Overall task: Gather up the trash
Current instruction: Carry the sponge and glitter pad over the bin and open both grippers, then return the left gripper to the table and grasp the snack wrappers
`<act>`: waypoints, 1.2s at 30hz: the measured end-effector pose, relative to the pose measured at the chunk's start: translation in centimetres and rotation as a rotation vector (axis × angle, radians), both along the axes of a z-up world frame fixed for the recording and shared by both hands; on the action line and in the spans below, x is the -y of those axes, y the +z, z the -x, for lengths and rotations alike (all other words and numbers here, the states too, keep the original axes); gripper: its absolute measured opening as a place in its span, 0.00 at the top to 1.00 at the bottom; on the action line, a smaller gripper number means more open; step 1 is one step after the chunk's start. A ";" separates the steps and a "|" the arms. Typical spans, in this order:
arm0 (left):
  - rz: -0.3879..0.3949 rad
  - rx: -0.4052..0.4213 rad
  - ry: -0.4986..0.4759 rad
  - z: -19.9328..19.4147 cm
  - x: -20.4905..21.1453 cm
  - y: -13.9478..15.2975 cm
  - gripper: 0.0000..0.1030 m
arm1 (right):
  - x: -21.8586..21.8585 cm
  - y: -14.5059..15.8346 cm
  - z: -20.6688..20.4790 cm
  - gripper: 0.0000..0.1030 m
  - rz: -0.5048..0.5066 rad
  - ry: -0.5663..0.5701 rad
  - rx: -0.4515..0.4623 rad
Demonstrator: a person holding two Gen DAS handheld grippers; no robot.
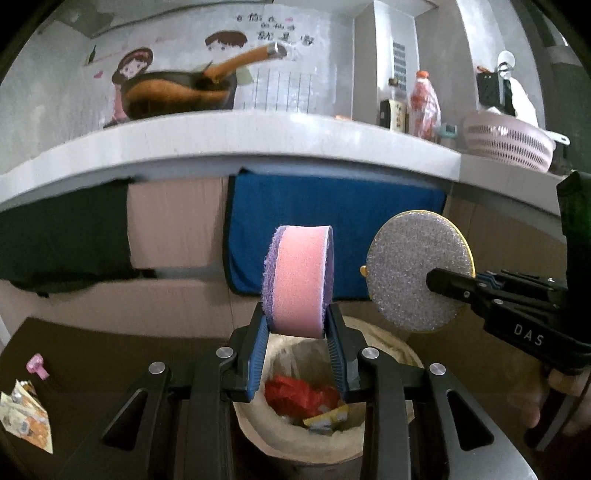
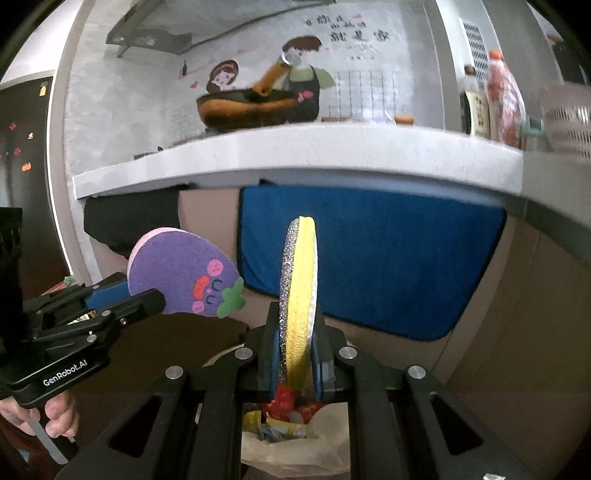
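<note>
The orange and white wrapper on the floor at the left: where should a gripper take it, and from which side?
Pinch the wrapper at its creased upper edge, coming down from above. It lies nearly flat on the floor, so that raised fold is probably the only part that can be pinched.

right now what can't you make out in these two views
- Paper-lined trash bin: in both wrist views the tongs and their frames cover most of its opening, so its fill is unclear.
- Pink-and-purple eggplant-shaped sponge: left view shows only its edge.
- Round yellow sponge with glittery scrub face: right view is edge-on.
- Wall lettering: blurred.
</note>
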State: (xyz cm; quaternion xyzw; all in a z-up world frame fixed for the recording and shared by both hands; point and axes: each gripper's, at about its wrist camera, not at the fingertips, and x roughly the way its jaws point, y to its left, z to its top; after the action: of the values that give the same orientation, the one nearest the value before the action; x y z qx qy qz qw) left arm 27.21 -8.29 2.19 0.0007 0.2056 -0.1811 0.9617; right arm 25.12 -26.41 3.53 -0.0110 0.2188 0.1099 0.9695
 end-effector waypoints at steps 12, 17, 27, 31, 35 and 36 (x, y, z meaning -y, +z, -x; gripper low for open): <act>0.027 -0.091 0.010 -2.6 -0.2 -3.1 0.70 | 0.2 -3.5 -1.7 0.87 -0.023 -0.006 -0.075; 0.035 -0.125 0.011 -3.7 -0.2 -4.3 0.70 | 0.3 -4.1 -2.1 0.87 -0.030 -0.007 -0.091; 0.082 -0.223 -0.109 -6.6 -0.3 -6.8 0.52 | 0.7 -5.8 -3.9 0.86 -0.061 -0.026 -0.123; 0.142 -0.285 -0.101 -7.8 -2.1 -7.6 0.46 | 1.5 -7.4 -5.3 0.68 -0.125 -0.052 -0.173; 0.163 -0.285 -0.028 -7.7 -4.5 -7.1 0.46 | 1.4 -8.6 -5.9 0.67 -0.125 -0.068 -0.202; 0.160 -0.277 -0.004 -7.5 -5.2 -7.0 0.46 | 1.4 -8.8 -6.0 0.67 -0.131 -0.068 -0.208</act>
State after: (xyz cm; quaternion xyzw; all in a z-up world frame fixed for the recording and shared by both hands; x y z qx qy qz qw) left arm 34.73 -3.08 -4.79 -0.1004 0.3213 -0.1972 0.9208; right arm 31.14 -27.82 -5.22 0.0711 0.3106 0.0918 0.9434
